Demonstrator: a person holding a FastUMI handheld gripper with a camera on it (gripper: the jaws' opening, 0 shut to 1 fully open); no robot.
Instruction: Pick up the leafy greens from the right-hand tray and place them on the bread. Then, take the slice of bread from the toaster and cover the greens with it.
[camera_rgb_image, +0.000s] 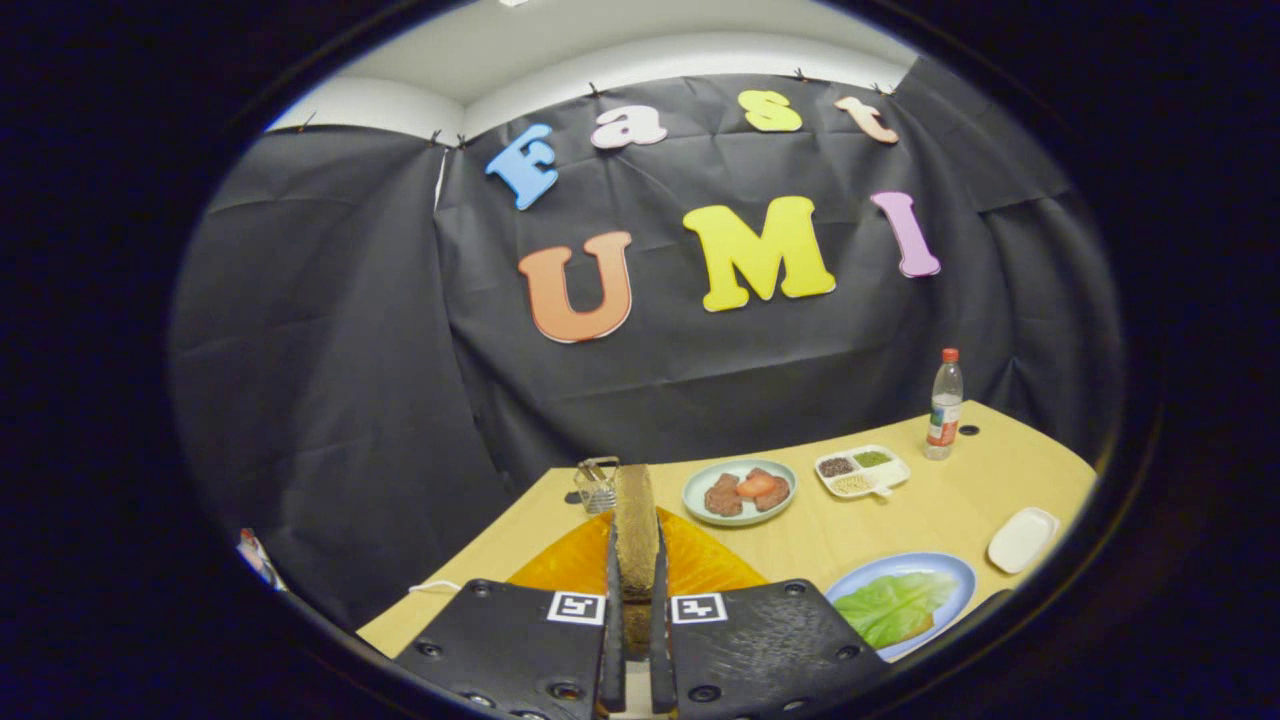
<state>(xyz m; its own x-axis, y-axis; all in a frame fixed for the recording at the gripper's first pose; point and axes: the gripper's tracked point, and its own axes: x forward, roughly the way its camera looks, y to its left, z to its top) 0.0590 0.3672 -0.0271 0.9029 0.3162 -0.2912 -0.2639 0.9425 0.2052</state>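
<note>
My gripper (637, 590) is shut on a slice of brown bread (636, 525), which stands on edge between the two fingers and sticks up beyond their tips. Below and behind the slice lies an orange surface (700, 565), partly hidden by the fingers. To the right of the fingers sits a blue plate (955, 575) with a green lettuce leaf (895, 605) lying on a bread slice whose edge peeks out under it.
Beyond the fingers a pale green plate (700, 480) holds meat pieces and a tomato slice. A white divided dish of grains (862, 470), a water bottle (944, 405), a small white tray (1023, 538) and a small clear container (597, 485) stand on the tan table (960, 500).
</note>
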